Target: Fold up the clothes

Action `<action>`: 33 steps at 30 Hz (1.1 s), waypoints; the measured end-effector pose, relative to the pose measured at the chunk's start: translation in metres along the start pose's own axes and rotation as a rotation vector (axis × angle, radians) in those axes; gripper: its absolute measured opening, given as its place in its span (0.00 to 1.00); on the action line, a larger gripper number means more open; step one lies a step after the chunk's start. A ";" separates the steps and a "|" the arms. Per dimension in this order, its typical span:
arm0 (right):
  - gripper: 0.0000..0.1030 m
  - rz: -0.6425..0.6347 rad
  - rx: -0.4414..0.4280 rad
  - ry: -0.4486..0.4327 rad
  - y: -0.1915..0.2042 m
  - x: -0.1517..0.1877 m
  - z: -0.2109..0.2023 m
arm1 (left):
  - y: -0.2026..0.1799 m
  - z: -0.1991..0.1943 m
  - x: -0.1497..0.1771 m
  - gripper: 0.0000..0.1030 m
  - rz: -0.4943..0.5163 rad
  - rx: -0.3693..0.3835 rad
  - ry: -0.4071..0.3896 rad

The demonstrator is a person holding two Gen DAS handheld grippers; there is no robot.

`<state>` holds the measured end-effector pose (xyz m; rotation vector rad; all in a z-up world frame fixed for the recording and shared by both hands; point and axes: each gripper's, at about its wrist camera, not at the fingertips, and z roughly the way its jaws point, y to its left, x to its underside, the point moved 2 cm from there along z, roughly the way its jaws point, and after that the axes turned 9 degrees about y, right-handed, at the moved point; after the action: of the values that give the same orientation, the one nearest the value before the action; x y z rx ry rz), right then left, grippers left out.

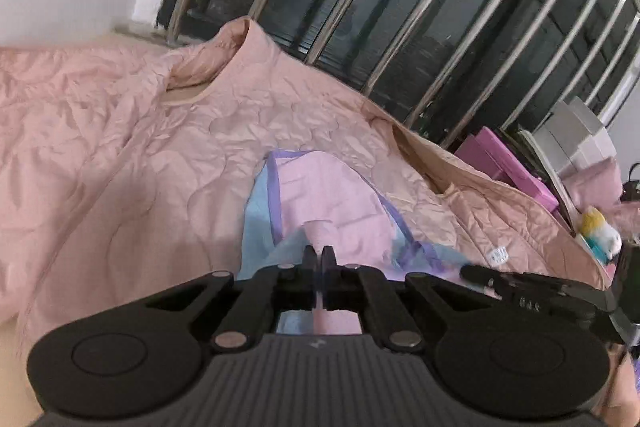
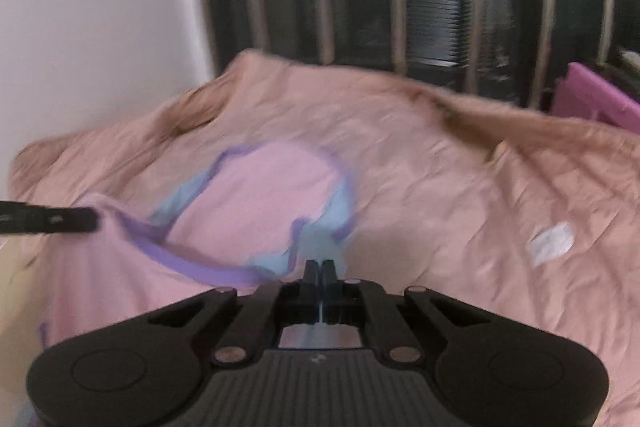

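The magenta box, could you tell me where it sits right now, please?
The magenta box is at the right of both wrist views, beyond the pink quilt's far edge, against the barred window.

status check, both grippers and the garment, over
Left gripper shut on pink cloth of the small garment. Right gripper shut on its blue part. Garment over pink quilt, nothing blocking.

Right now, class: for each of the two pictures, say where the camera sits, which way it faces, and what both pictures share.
Left wrist: on the left gripper, facing the quilt and barred window; right gripper shows at right.
Right wrist: on the right gripper, facing likewise; left gripper enters at left.
Shared: the pink-blue garment, pinched by both.
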<state>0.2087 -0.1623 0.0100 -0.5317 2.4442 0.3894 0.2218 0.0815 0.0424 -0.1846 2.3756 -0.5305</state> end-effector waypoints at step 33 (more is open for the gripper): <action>0.09 -0.172 -0.146 -0.015 0.084 0.146 -0.058 | -0.045 -0.092 0.206 0.00 0.377 0.117 0.155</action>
<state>0.0331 -0.1521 -0.0216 -0.7925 2.3453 0.4998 0.0058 0.0147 0.0008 0.3625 2.4364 -0.5132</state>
